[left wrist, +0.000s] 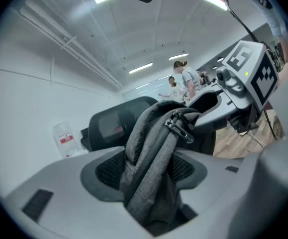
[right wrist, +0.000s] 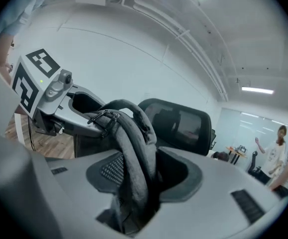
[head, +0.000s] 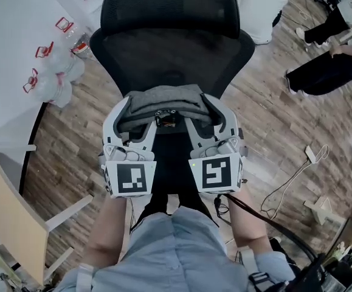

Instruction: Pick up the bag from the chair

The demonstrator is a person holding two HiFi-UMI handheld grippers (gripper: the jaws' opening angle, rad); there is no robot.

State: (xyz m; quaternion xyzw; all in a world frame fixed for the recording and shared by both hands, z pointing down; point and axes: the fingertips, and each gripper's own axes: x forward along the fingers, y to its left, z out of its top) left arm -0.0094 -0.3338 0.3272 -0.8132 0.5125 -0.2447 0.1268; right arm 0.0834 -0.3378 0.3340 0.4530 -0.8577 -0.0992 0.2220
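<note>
A grey fabric bag (head: 163, 100) hangs between my two grippers, above the seat of a black mesh office chair (head: 169, 35). My left gripper (head: 124, 119) is shut on the bag's left side and my right gripper (head: 214, 118) on its right side. In the left gripper view a bunched fold of the bag (left wrist: 151, 148) with a dark zip pull is pinched between the jaws, with the right gripper (left wrist: 236, 81) and the chair (left wrist: 116, 121) behind. The right gripper view shows the bag's strap (right wrist: 134, 158) clamped between its jaws, the left gripper (right wrist: 49, 91) beyond.
Clear bottles with red labels (head: 54, 72) stand on a white table at the left. A pale wooden frame (head: 14, 218) is at the lower left. A person's legs (head: 324, 72) and cables (head: 291, 181) are on the wood floor at the right. People (left wrist: 183, 81) stand far off.
</note>
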